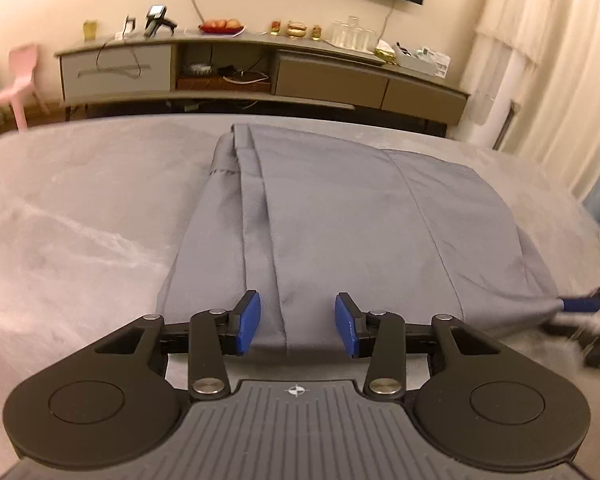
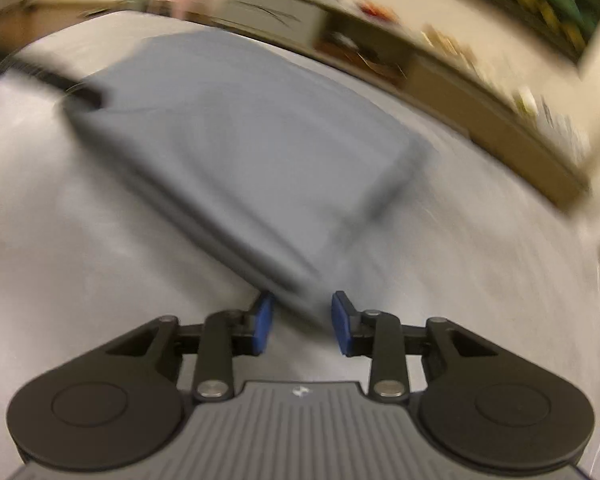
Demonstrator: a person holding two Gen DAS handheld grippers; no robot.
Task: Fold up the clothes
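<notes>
Folded blue-grey fabric garment (image 1: 340,220) lies flat on the pale grey soft-covered surface (image 1: 80,220), centre of the left wrist view, running from 12 o'clock down to the near edge at 6. Its left side shows stacked long folds and a seam strip toward 11; the right edge curves down toward 3 to 4 o'clock. Left gripper (image 1: 298,322) with black linkage arms and blue pads (image 1: 249,322) sits over the garment's near hem, jaws parted about halfway; the cloth passes under the gap and the pads do not press on it, nothing held. At 3 o'clock in that view the right gripper (image 1: 580,304) shows blurred at the garment's near right corner, where the cloth is drawn to a point at its blue tip. Right wrist view is heavily motion-blurred: right gripper (image 2: 300,320) has its jaws partly apart, the garment's corner (image 2: 300,280) sitting just ahead of and between the blue pads; whether either pad touches it, cannot tell. Left gripper appears there as a dark blurred shape (image 2: 52,80) at 10 o'clock on the garment's far edge. Bare surface is wide at 9 o'clock of the garment and narrower at 3. Beyond the surface's far edge at 12, a long low grey-brown cabinet (image 1: 260,68) with clutter on top; pink plastic chair (image 1: 16,84) at 10; pale curtain (image 1: 548,60) at 2.
</notes>
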